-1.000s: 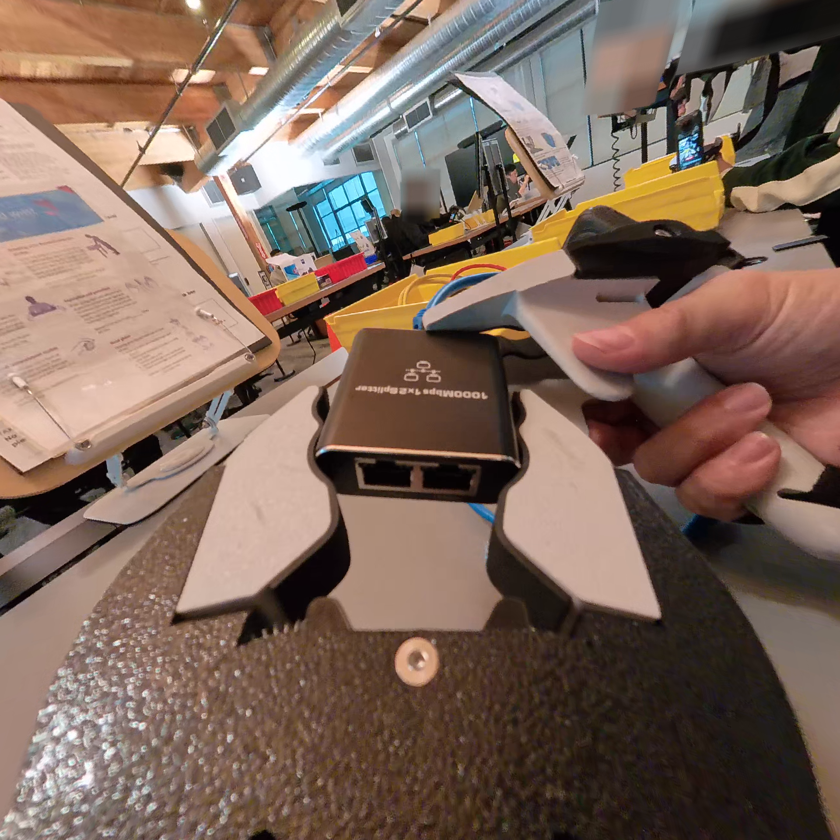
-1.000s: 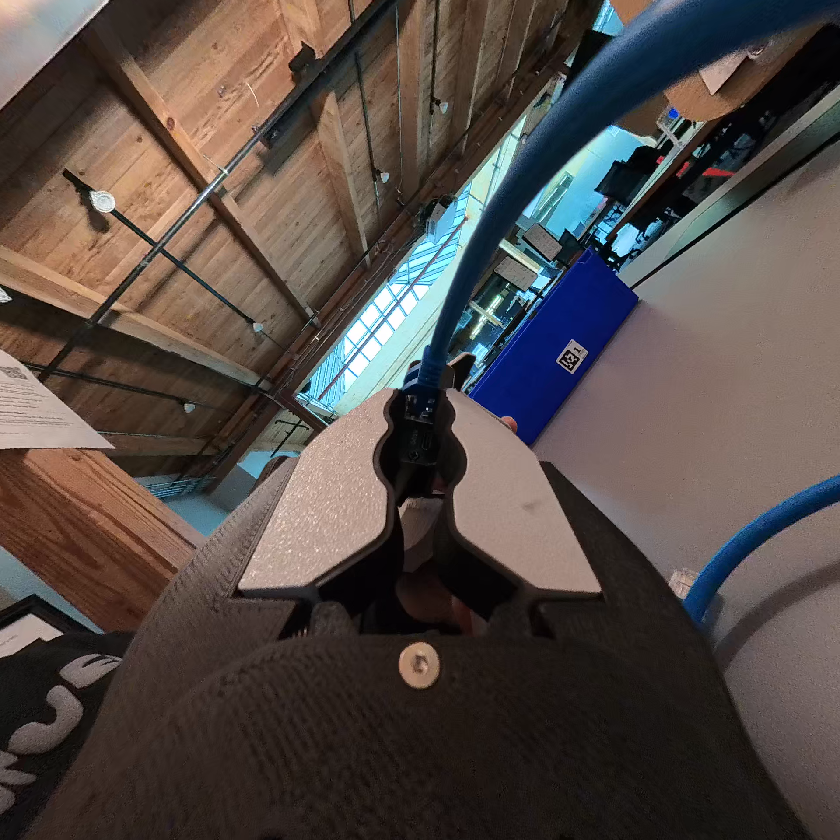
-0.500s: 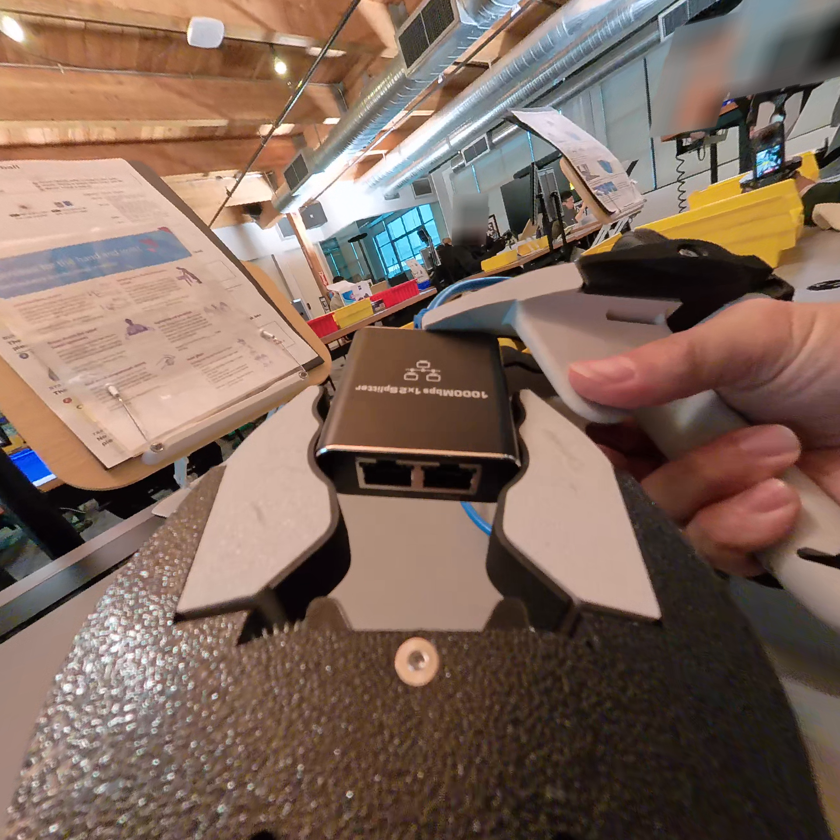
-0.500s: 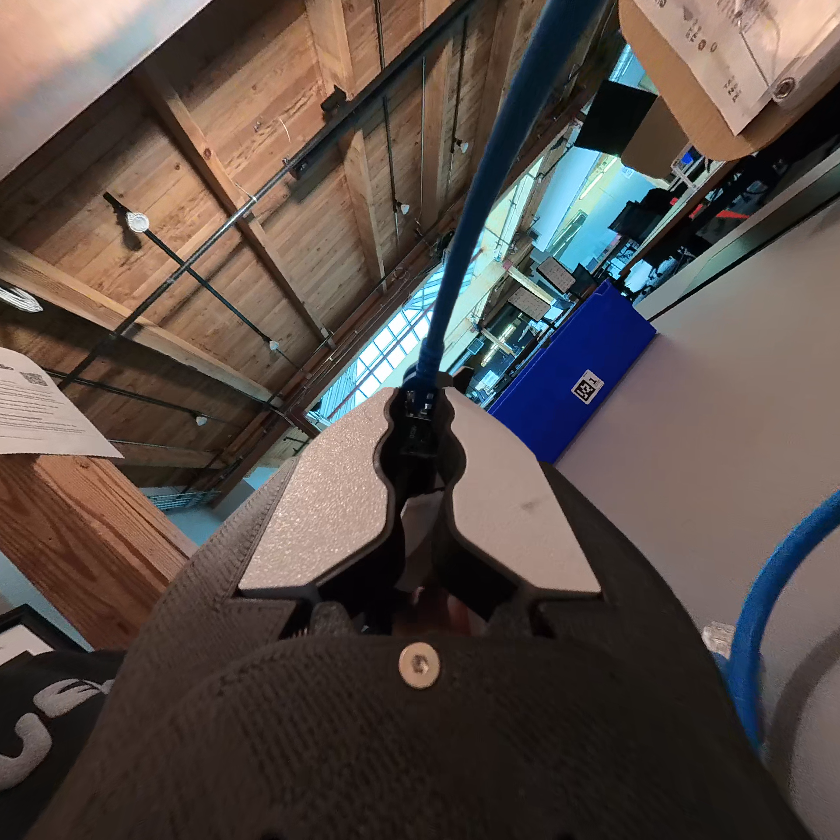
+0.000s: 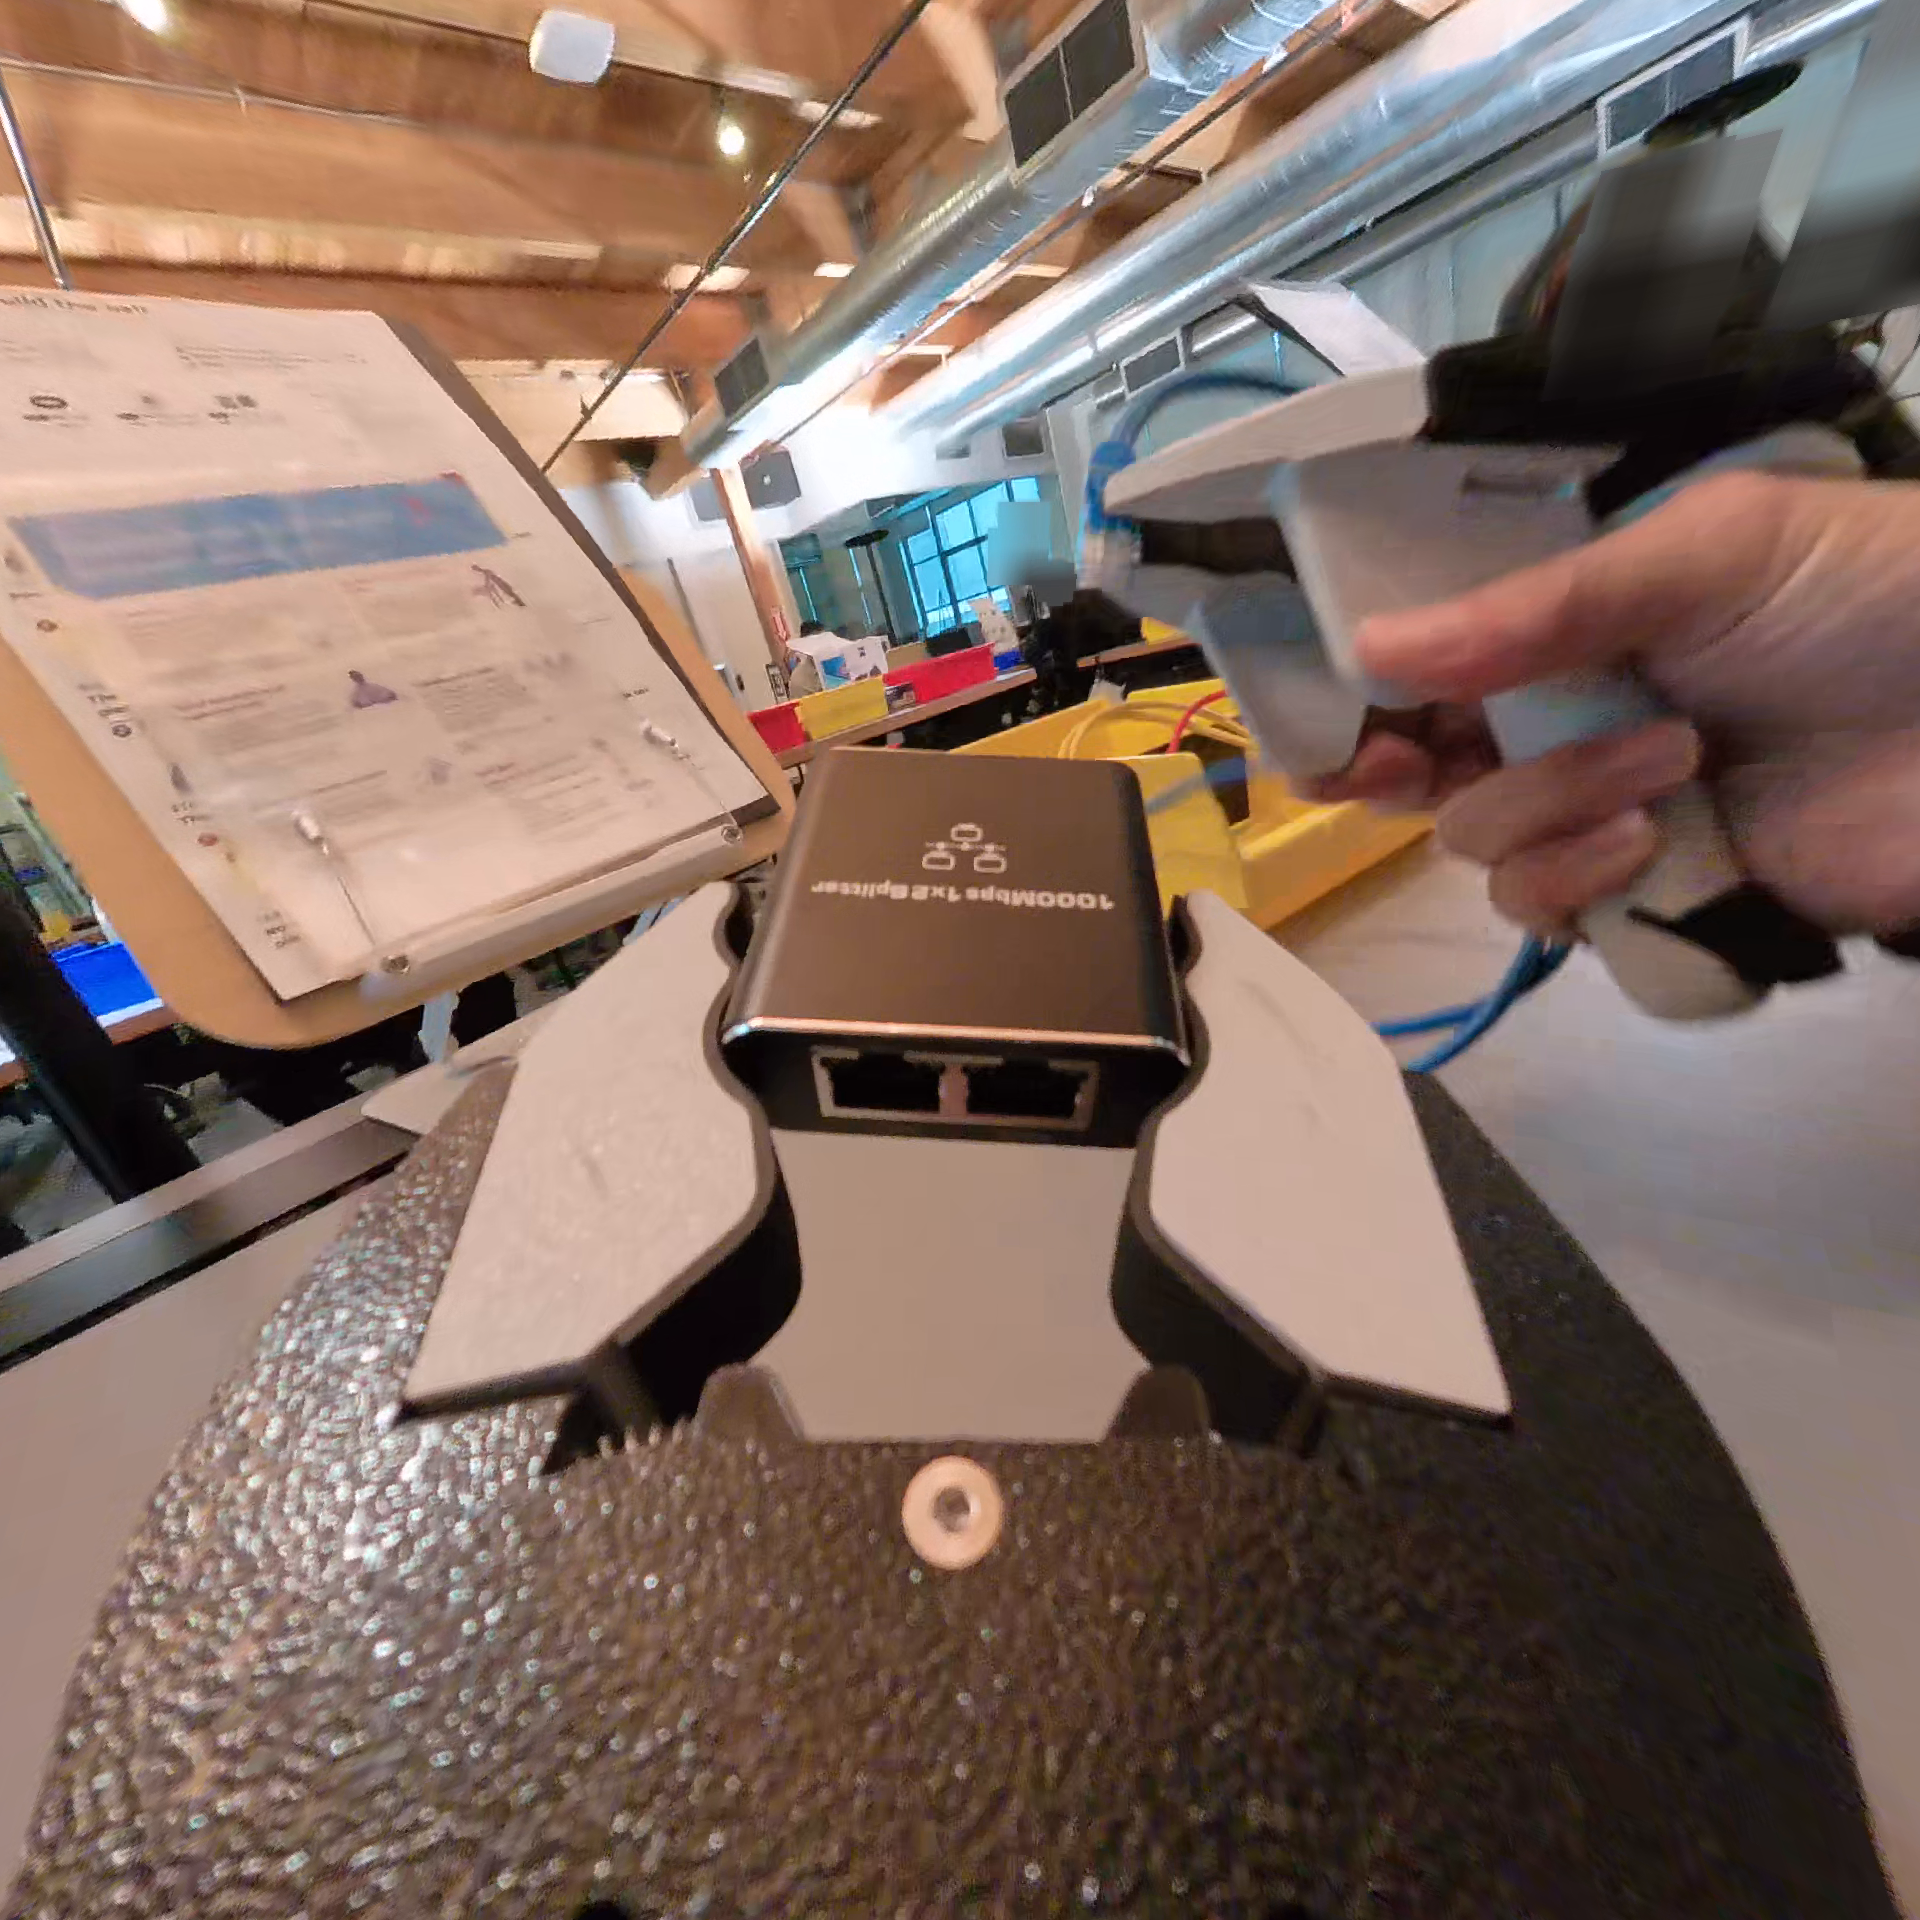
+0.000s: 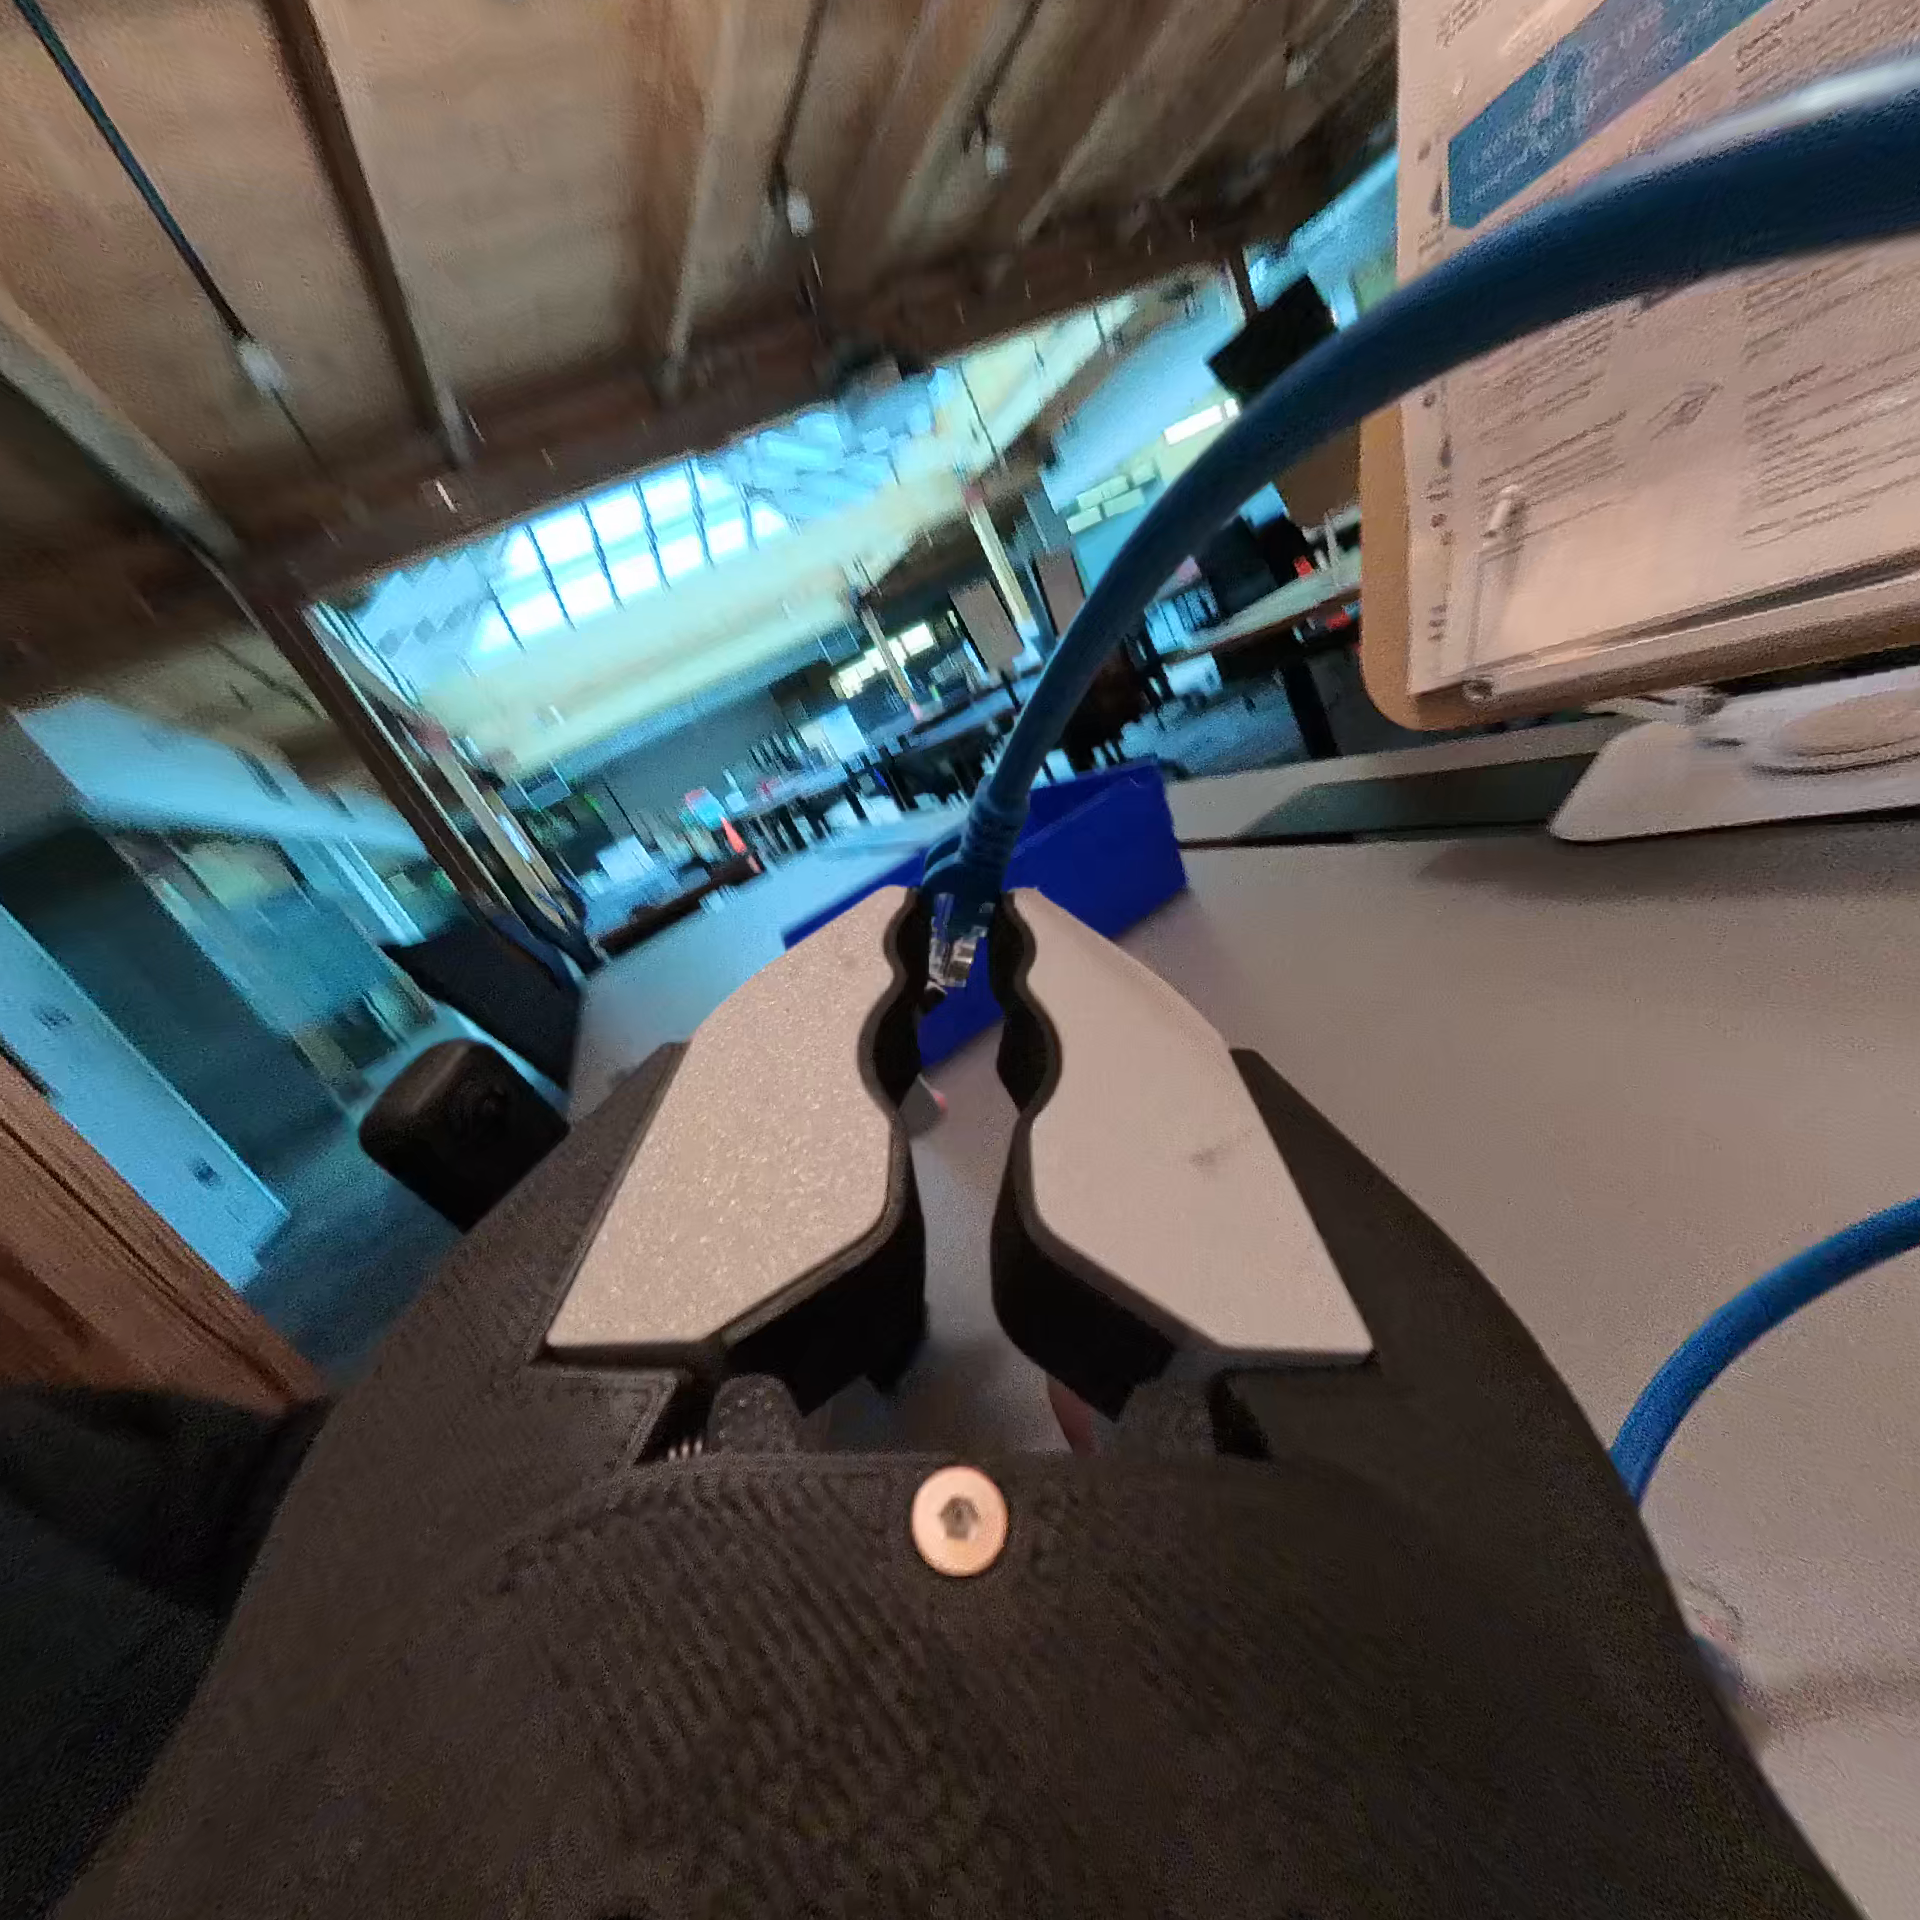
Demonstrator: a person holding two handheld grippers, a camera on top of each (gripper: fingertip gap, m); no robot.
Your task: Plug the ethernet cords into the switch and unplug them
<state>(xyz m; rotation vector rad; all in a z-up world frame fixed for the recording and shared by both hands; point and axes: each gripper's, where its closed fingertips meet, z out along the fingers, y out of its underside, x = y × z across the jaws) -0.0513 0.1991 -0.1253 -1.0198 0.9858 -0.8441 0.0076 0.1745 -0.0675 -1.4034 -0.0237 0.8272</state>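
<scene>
My left gripper [image 5: 951,925] is shut on a black switch box [image 5: 956,914], held off the table with its two empty ports facing the camera. My right gripper [image 6: 958,935] is shut on the clear plug of a blue ethernet cord [image 6: 1143,561]; the cord arcs up and to the right. In the left wrist view the right gripper [image 5: 1132,540], held by a hand [image 5: 1683,686], is up and to the right of the switch, apart from it, with the blue plug [image 5: 1110,509] at its tip. More blue cord [image 5: 1475,997] lies on the table.
A wooden stand with a printed sheet [image 5: 312,644] stands at the left and also shows in the right wrist view [image 6: 1662,395]. Yellow bins [image 5: 1247,810] with wires sit behind the switch. A blue bin [image 6: 1081,862] stands on the grey table [image 6: 1558,1039].
The right gripper has lifted away from the back of the switch, up and to the right, with the blue plug still in it. The right wrist view has swung down from the ceiling toward the table.
</scene>
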